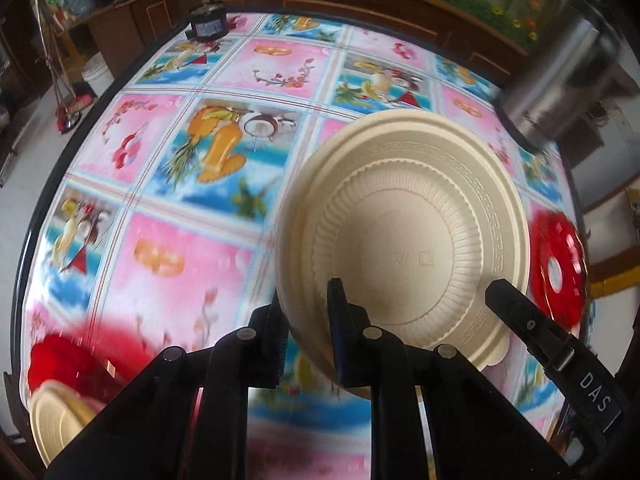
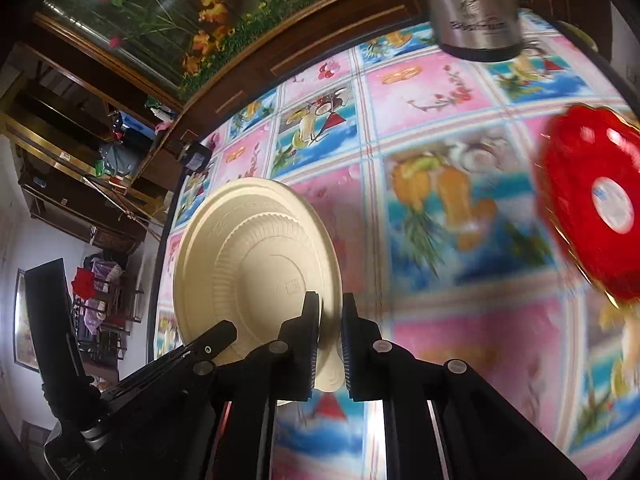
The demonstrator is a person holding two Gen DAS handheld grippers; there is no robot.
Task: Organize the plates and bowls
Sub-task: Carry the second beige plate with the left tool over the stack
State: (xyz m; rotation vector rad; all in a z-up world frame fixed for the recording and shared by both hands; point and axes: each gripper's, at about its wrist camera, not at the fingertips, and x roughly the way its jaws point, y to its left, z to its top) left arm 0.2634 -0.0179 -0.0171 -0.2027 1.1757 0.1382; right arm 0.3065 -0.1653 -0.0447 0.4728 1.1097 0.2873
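My left gripper (image 1: 306,308) is shut on the rim of a cream plastic bowl (image 1: 416,220), held tilted above the table with its ribbed underside towards the camera. My right gripper (image 2: 330,320) is shut on the rim of a second cream bowl (image 2: 256,268), also tilted on edge, underside showing. A red plate (image 2: 596,208) lies at the right; it also shows in the left wrist view (image 1: 558,268). At the lower left of the left wrist view, a red dish (image 1: 68,360) and a cream bowl (image 1: 56,420) sit together, blurred.
A table (image 1: 168,272) with a pink and blue fruit-pattern cloth. A steel flask (image 1: 560,80) stands at the far right, also in the right wrist view (image 2: 476,4). A small black object (image 1: 208,22) sits at the far edge. Wooden cabinets run behind.
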